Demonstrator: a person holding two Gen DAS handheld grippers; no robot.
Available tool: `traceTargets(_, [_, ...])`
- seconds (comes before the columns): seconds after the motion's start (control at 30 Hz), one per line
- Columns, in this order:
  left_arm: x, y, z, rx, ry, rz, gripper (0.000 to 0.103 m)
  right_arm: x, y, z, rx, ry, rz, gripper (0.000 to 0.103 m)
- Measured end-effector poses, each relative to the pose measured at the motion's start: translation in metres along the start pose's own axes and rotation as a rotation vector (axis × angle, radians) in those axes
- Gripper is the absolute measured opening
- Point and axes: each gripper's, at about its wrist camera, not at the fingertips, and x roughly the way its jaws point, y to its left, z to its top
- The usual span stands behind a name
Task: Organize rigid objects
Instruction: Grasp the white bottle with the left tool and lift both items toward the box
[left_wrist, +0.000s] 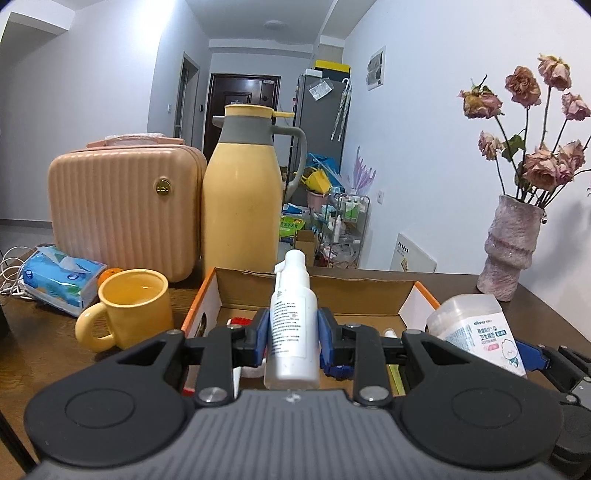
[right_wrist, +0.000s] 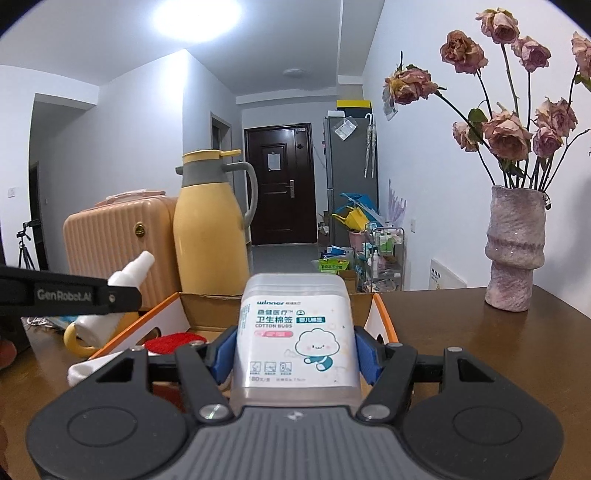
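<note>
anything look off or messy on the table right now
Nothing is spilled or broken. The roses in the pink vase are dried and drooping. The cardboard box has a rough, torn back edge. A tissue pack lies askew beside loose white cables at the table's left edge.

Both views are evenly and fairly brightly lit with cool white indoor light. In the right wrist view a ceiling lamp (right_wrist: 197, 16) burns out to a white blotch above the yellow thermos (right_wrist: 210, 229); the walls near it take a bluish cast. Shadows on the counter (right_wrist: 461, 332) are soft and faint. Fisheye bending curves the walls, and dark corners frame each picture. The printed label nearest the lens looks slightly soft, and the far hallway stays reasonably sharp.
</note>
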Motion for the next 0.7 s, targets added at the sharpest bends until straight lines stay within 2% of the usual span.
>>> traceTargets(0.7, [0.065,0.0,0.015,-0.028,0.054,0.045,0.028,0.063,-0.01,0.01,0.016,0.025,-0.031,0.064])
